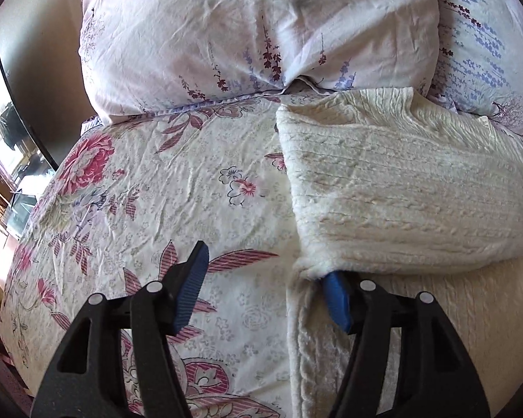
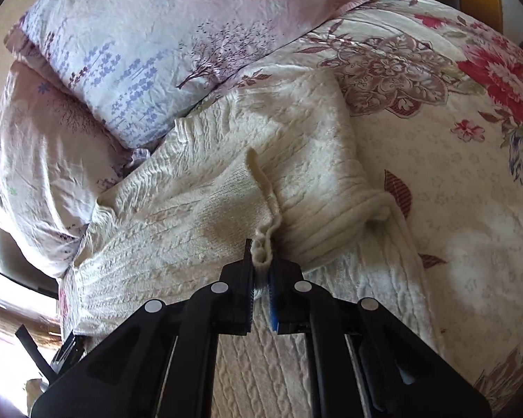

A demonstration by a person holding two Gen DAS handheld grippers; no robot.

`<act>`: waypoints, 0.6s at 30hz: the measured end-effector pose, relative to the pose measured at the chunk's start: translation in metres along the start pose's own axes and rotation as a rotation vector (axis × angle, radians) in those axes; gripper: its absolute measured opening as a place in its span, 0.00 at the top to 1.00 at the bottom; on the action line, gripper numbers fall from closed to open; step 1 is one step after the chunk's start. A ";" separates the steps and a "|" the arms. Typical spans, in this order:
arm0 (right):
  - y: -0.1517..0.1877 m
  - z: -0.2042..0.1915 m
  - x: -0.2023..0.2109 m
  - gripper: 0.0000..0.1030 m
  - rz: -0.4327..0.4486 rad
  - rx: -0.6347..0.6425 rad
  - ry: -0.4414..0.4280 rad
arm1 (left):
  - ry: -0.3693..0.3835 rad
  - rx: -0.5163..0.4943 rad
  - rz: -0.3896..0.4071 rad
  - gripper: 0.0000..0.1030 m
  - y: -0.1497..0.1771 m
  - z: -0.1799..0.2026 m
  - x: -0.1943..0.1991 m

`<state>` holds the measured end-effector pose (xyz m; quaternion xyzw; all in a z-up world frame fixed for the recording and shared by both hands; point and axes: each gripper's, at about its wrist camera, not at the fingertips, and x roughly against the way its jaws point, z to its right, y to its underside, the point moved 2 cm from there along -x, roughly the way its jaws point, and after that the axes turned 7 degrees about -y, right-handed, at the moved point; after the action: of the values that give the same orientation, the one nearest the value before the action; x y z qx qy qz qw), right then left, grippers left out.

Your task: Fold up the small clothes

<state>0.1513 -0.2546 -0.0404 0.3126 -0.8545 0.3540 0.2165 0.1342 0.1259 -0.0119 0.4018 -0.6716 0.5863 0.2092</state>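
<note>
A cream cable-knit sweater (image 1: 401,188) lies on the floral bedspread (image 1: 157,188), partly folded over itself. My left gripper (image 1: 261,278) is open at the sweater's left edge; its right blue pad (image 1: 336,299) is tucked under the folded edge, its left pad (image 1: 191,285) is over the bedspread. In the right wrist view the sweater (image 2: 191,216) fills the middle. My right gripper (image 2: 261,268) is shut on a bunched edge of the sweater's knit, lifted a little above the layer below.
Two pale floral pillows (image 1: 244,31) (image 2: 150,41) lie at the head of the bed, touching the sweater's far end. The bedspread (image 2: 453,146) stretches to the right. A dark bed edge and room furniture (image 1: 14,160) show at the far left.
</note>
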 end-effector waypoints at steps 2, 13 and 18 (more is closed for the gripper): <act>-0.010 0.000 0.014 0.85 0.045 -0.001 -0.030 | -0.001 -0.018 0.012 0.29 0.003 -0.004 0.006; -0.060 -0.006 -0.040 0.61 -0.098 0.073 0.009 | -0.008 0.113 0.111 0.22 0.003 -0.040 0.040; -0.060 -0.023 -0.033 0.96 -0.046 0.200 0.025 | 0.052 0.056 0.147 0.18 -0.015 -0.009 0.039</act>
<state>0.2196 -0.2585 -0.0171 0.3476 -0.8047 0.4366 0.2026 0.1209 0.1230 0.0287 0.3418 -0.6768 0.6290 0.1717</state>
